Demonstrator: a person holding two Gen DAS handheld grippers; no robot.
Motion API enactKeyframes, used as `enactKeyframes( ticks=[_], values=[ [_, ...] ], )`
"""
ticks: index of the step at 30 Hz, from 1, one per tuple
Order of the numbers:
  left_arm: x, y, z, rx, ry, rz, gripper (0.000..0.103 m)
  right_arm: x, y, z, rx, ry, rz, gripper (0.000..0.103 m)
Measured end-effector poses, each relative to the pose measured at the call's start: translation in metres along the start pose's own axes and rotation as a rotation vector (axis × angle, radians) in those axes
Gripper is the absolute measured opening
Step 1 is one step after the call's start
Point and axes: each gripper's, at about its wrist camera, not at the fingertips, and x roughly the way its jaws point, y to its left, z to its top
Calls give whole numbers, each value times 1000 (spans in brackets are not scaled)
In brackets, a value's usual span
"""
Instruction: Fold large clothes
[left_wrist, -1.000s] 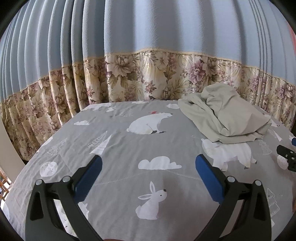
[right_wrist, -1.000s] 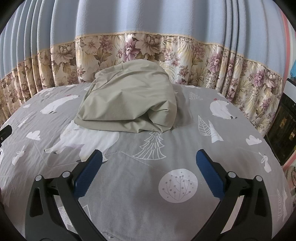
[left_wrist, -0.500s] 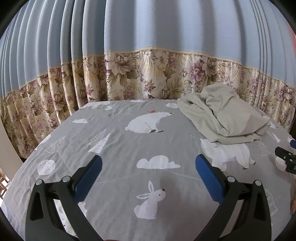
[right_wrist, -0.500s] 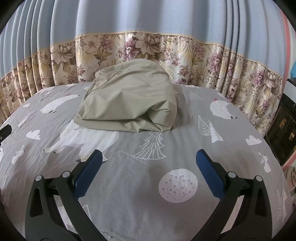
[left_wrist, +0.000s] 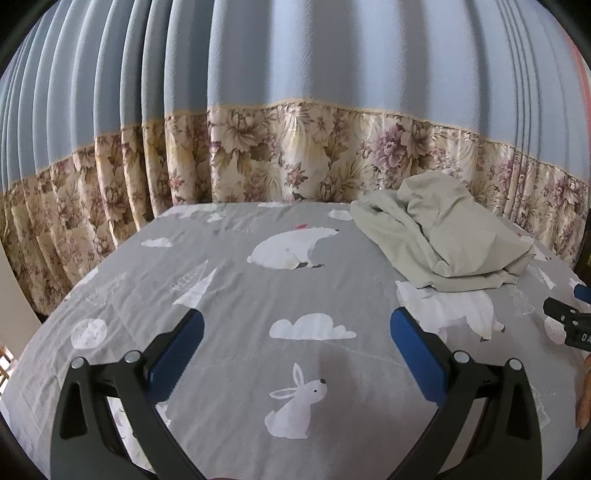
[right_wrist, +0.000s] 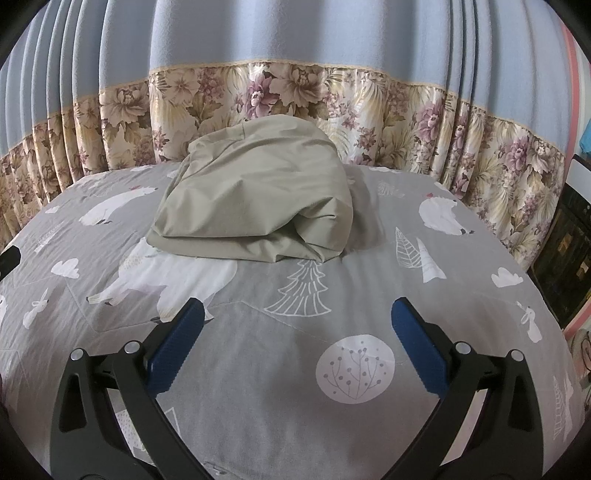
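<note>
A crumpled beige garment (right_wrist: 258, 206) lies in a heap on the grey bed sheet, near the curtain. In the left wrist view the garment (left_wrist: 447, 236) sits far right. My right gripper (right_wrist: 297, 317) is open and empty, hovering over the sheet a short way in front of the garment. My left gripper (left_wrist: 297, 328) is open and empty, over bare sheet to the left of the garment. The tip of the right gripper (left_wrist: 565, 321) shows at the right edge of the left wrist view.
The grey bed sheet (left_wrist: 229, 295) has white bears, rabbits, clouds and trees printed on it. A blue curtain with a floral lower band (right_wrist: 295, 92) hangs right behind the bed. Dark furniture (right_wrist: 569, 254) stands past the bed's right edge.
The left gripper's view has shifted slightly, lifting or tilting a little. The right gripper and the garment have stayed still. Both grippers stay open.
</note>
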Motion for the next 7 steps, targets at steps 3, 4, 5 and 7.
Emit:
enactKeyframes(
  ticks=[3,4,5,7],
  values=[
    [0,0,-1,-2,3,5,101,0,0,0,2,-2,-3,100],
    [1,1,-1,2,-2,4,101,0,0,0,2,-1,-2,100],
    [0,1,-1,6,-6,6,101,0,0,0,2,0,-1,100],
    [1,-1,-1,19,-11,6,101,0,0,0,3,-3,-3,100]
  ],
)
